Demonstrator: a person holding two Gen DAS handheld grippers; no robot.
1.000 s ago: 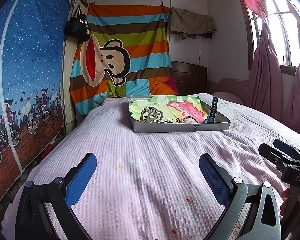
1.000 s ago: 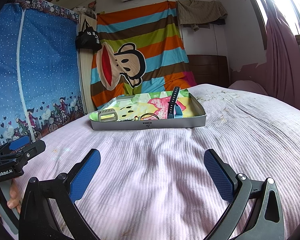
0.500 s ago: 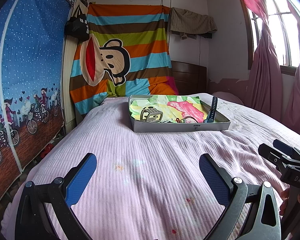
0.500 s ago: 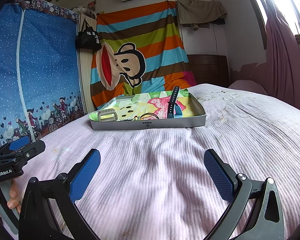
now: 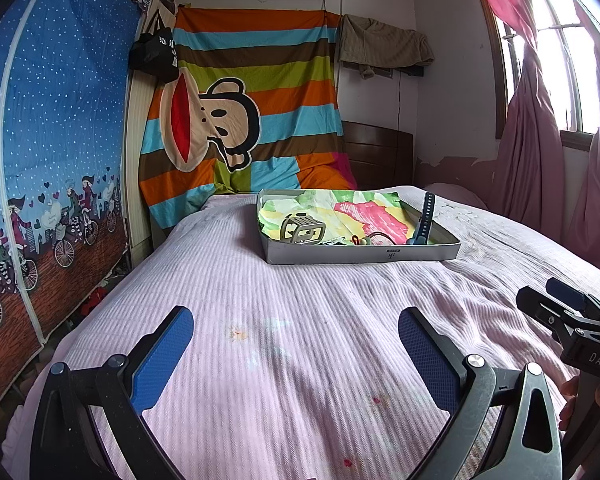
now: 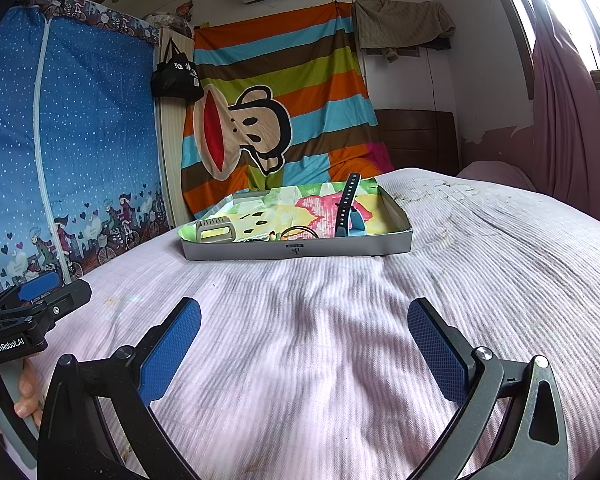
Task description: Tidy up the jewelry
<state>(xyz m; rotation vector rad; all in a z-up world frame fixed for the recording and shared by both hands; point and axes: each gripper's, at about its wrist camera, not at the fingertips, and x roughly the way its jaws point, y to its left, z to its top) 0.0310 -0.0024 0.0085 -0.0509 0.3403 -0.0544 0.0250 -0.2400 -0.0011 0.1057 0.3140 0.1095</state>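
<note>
- Grey cardboard tray sits centre frame on my pink bedspread, lined with a bright printed cloth.
- Inside it I see a beige watch-like piece at the left, a thin dark bangle with small bits beside it near the front wall, and a dark blue strap standing up at the right.
- Striped monkey blanket hangs behind the tray; pink curtains fill the right edge.
- Bare bedspread is all that lies between my tools and the tray.
- My left gripper, lower frame, has its jaws spread wide, holding nothing; my right gripper is likewise wide apart and empty.
- Left view shows the right tool's tip at its right edge; right view shows a hand on the left tool's handle at lower left.
</note>
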